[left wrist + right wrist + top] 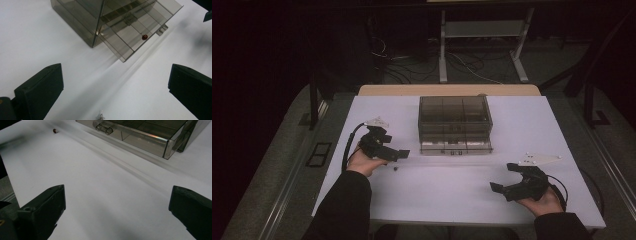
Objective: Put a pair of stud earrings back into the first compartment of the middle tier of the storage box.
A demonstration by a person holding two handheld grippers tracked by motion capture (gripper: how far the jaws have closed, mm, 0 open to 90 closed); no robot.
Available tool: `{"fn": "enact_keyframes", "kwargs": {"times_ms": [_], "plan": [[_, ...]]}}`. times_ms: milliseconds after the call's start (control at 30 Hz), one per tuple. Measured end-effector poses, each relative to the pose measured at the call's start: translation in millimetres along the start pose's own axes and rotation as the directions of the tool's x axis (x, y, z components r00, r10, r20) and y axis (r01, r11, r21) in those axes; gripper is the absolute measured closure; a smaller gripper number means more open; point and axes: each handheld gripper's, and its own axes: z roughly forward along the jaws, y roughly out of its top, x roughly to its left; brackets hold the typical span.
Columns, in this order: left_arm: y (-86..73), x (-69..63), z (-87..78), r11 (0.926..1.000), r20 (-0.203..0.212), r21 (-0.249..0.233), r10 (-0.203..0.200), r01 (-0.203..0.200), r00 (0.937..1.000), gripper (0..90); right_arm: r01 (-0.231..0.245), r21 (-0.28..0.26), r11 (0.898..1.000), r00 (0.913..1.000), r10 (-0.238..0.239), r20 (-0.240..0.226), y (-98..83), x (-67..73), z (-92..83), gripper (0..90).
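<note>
A smoky see-through drawer box (454,120) stands mid-table with its bottom drawer (135,35) pulled out toward me. In that drawer lies a small red-brown bead (144,37). The drawer's clear handle (103,128) faces the front. A tiny bulb-like piece (395,169) rests on the table just in front of my left gripper (394,147), also at the bottom edge of the left gripper view as the piece (101,117). My left gripper (115,82) is open and empty. My right gripper (506,177) sits near the front right, open and empty (117,200).
The white table (522,125) has bare room on both sides of the box and in front of it. Beyond its far edge stand a frame's legs and cables on a dark floor (482,65). A metal rail (319,150) runs along the left side.
</note>
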Motion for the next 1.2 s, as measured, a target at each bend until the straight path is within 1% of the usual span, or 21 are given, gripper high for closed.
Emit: {"fn": "enact_keyframes", "kwargs": {"times_ms": [100,167,267,367,400,433,500,567,700,733,767,867,933,1000,1033,1133,1167,1200], "plan": [[-3.9,-0.6,1.3,0.9999,0.009,0.01,0.006,-0.006,0.9999,0.1,0.001,0.001,1.0,1.0,-0.001,0.0,0.0,0.0,0.1,0.4],[-6.0,-0.3,2.3,0.9992,0.01,0.031,0.026,-0.026,0.9996,0.4,0.0,0.003,1.0,1.0,0.0,0.0,0.0,0.2,0.2,0.4],[-9.6,-1.7,4.3,0.9985,0.01,0.043,0.033,-0.033,0.9994,0.7,-0.001,0.003,1.0,1.0,0.001,0.0,-0.1,0.1,0.2,0.4],[-13.1,-2.7,5.8,0.998,0.009,0.053,0.033,-0.034,0.9994,3.2,0.0,0.004,1.0,1.0,0.0,-0.001,-0.1,0.4,0.1,0.4],[-14.0,-2.3,6.0,0.9973,0.01,0.061,0.041,-0.041,0.9991,3.7,0.0,0.004,1.0,1.0,0.0,-0.001,-0.1,0.4,0.2,0.4],[-15.2,-2.6,6.7,0.9972,0.008,0.063,0.04,-0.04,0.9992,4.7,0.002,0.003,1.0,1.0,-0.002,-0.001,-0.2,0.4,0.4,0.4],[-16.9,-1.8,7.5,0.9959,0.01,0.075,0.05,-0.051,0.9987,6.9,0.001,0.004,1.0,1.0,-0.001,-0.002,-0.2,0.4,0.5,0.4],[-19.0,-2.2,8.8,0.9958,0.01,0.08,0.044,-0.045,0.999,8.8,0.001,0.005,1.0,1.0,-0.001,-0.002,-0.2,0.3,0.8,0.4],[-22.8,-1.9,10.8,0.9927,0.01,0.101,0.065,-0.065,0.9979,13.0,0.003,0.005,1.0,1.0,-0.003,-0.003,-0.3,0.6,1.1,0.4],[-23.9,-2.4,11.4,0.9922,0.009,0.106,0.064,-0.065,0.9979,13.6,0.003,0.006,1.0,1.0,-0.003,-0.002,-0.3,0.6,1.2,0.4],[-25.2,-2.5,11.4,0.9901,0.008,0.121,0.071,-0.071,0.9975,14.1,0.004,0.006,1.0,1.0,-0.004,-0.003,-0.4,0.6,1.3,0.4],[-28.2,-2.1,13.0,0.9878,0.011,0.133,0.08,-0.08,0.9968,18.2,0.004,0.008,1.0,1.0,-0.004,-0.003,-0.4,0.5,1.5,0.4],[-29.9,-2.1,13.6,0.9856,0.009,0.149,0.08,-0.08,0.9968,20.6,0.004,0.008,1.0,1.0,-0.004,-0.003,-0.5,0.5,1.6,0.4],[-31.1,-2.0,14.7,0.985,0.007,0.153,0.08,-0.08,0.9968,22.4,0.006,0.008,1.0,1.0,-0.006,-0.003,-0.4,0.6,1.8,0.4],[-31.4,-1.2,15.1,0.9834,0.005,0.16,0.087,-0.087,0.9962,23.9,0.007,0.009,1.0,1.0,-0.007,-0.003,-0.4,0.7,1.9,0.4],[-33.0,-0.6,16.5,0.982,-0.006,0.169,0.086,-0.084,0.9963,28.3,0.007,0.009,1.0,1.0,-0.007,-0.004,-0.6,1.0,2.0,0.4],[-33.5,0.1,16.7,0.9797,-0.009,0.179,0.092,-0.089,0.9957,29.4,0.007,0.009,1.0,1.0,-0.007,-0.004,-0.6,1.0,2.0,0.3],[-34.5,0.0,17.5,0.98,-0.011,0.182,0.084,-0.081,0.9964,30.8,0.007,0.009,1.0,1.0,-0.007,-0.004,-0.6,0.8,1.9,0.4]]}}
